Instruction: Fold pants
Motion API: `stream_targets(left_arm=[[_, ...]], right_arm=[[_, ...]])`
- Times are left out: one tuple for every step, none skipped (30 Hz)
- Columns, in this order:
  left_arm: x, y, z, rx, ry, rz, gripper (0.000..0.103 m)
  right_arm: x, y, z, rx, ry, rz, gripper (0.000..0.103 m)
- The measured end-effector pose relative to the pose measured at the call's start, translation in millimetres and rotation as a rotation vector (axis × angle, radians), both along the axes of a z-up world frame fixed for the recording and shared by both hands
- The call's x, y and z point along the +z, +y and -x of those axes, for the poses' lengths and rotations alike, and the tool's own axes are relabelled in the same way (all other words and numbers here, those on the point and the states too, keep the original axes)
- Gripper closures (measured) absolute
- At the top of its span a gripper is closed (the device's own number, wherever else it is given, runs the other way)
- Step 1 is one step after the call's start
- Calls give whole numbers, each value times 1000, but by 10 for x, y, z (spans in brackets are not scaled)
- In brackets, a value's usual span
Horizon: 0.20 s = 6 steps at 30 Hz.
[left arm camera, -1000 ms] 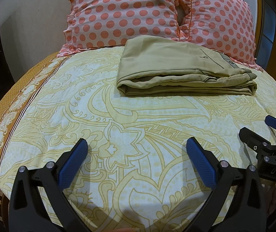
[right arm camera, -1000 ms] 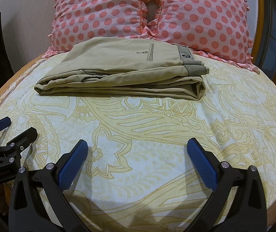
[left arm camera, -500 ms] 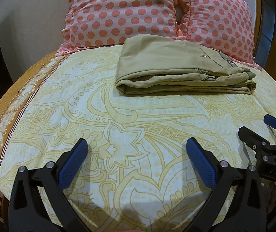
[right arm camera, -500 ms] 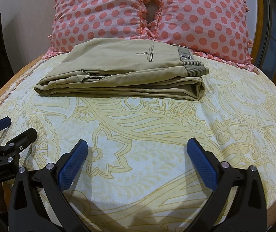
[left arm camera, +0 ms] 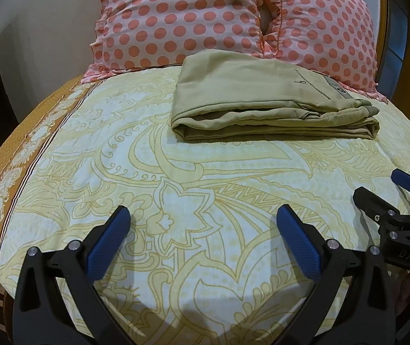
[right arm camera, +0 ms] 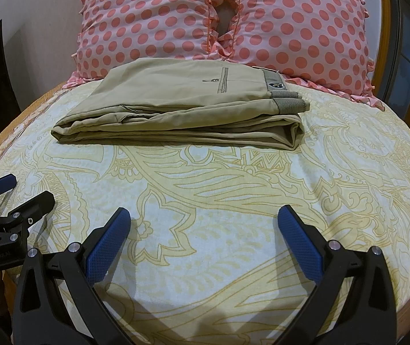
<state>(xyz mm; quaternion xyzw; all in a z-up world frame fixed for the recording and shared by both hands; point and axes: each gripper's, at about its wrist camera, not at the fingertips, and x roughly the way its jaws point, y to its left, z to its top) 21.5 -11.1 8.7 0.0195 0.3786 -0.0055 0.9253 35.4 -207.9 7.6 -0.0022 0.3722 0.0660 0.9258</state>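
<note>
The khaki pants [left arm camera: 265, 100] lie folded in a flat stack on the bed, just in front of the pillows; they also show in the right wrist view [right arm camera: 187, 109] with the waistband and label at the right end. My left gripper [left arm camera: 203, 221] is open and empty, low over the sheet, well short of the pants. My right gripper [right arm camera: 205, 221] is open and empty at the same distance. Each gripper shows at the edge of the other's view: the right one [left arm camera: 388, 189] and the left one [right arm camera: 23, 189].
Two pink polka-dot pillows [left arm camera: 182, 17] [right arm camera: 299, 23] stand against the headboard behind the pants. The yellow patterned sheet [left arm camera: 176, 178] covers the bed; its brown border [left arm camera: 12, 178] runs along the left edge. A wooden frame [right arm camera: 388, 28] rises at the right.
Both grippers have drawn slightly back and the views have shifted a little; the pants have stayed folded in place. Both grippers stay open.
</note>
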Motion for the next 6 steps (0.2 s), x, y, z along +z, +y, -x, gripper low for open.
stream_targets(left_arm=[[1,1,-2,0,0,0,2],[1,1,-2,0,-1,0,2],[2,3,-2,0,-2,0,2],[3,7,-3,0,-4,-1,2],[3,9,-3,-1,-5,-1,2],[2,9,-1,-1,-6,-1,2]], right_arm=[[4,1,-6,0,-1,0,1],[-3,1,3,0,0,0,1],[-3,2,1,0,-1,0,1],[-5,2,3,-1,-1,0,1],[3,3,-8,-1,-1,0,1],[-3,5,-2,-1,-1,0,1]])
